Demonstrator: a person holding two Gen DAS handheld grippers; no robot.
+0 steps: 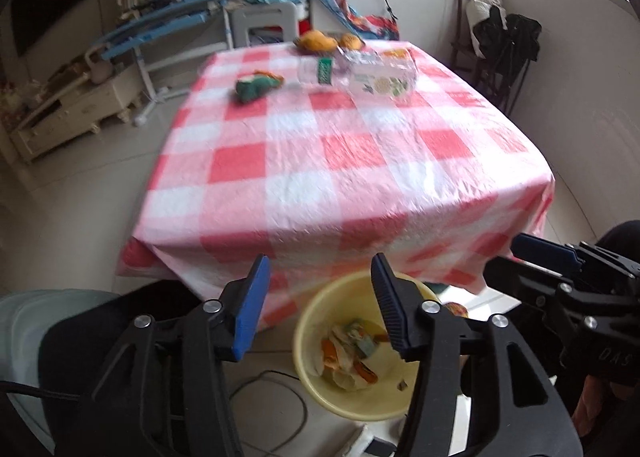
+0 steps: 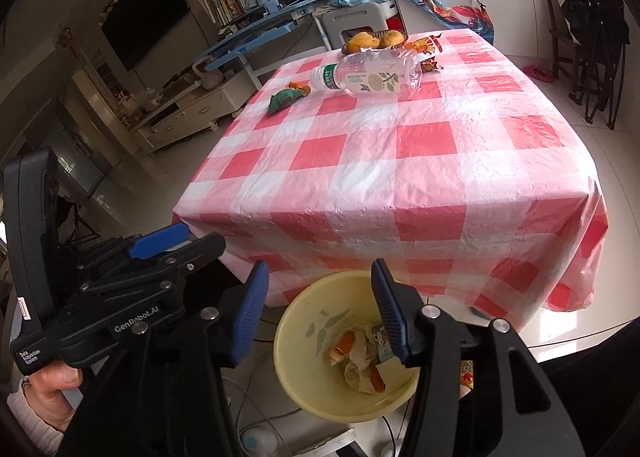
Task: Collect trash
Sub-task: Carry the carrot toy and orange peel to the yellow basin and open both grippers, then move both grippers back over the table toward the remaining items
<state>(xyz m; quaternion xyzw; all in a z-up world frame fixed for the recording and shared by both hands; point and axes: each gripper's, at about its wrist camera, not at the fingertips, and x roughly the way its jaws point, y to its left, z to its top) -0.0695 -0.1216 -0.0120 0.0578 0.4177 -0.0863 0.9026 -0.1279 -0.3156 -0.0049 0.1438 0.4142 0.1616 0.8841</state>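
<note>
Down on the floor, just in front of the table's near edge, sits one pale yellow bin (image 2: 304, 361) with several crumpled scraps (image 2: 362, 357) lying at its bottom: paper, wrappers and orange peel, too tangled to count. Both grippers hang over it side by side. The left gripper (image 1: 320, 309) has its two blue-padded fingers spread apart with nothing between them, and the right gripper (image 2: 318, 313) is likewise parted and empty; the bin shows through each gap.

One table (image 2: 400, 161), draped in a red-and-white checked cloth, fills the middle of both views. Its near half is bare cloth. At the far end lie two clear plastic bottles (image 2: 380, 77) on their sides, touching, the smaller one with a green label poking out to the left. Left of them rests one crumpled green wrapper (image 2: 286, 97). Beyond the bottles are two or three yellow-orange fruits (image 2: 374, 40) and an orange snack packet (image 2: 426, 45) at the far right.

A hand (image 2: 52, 389) shows at the lower left of the right wrist view, grasping the left gripper's handle.
</note>
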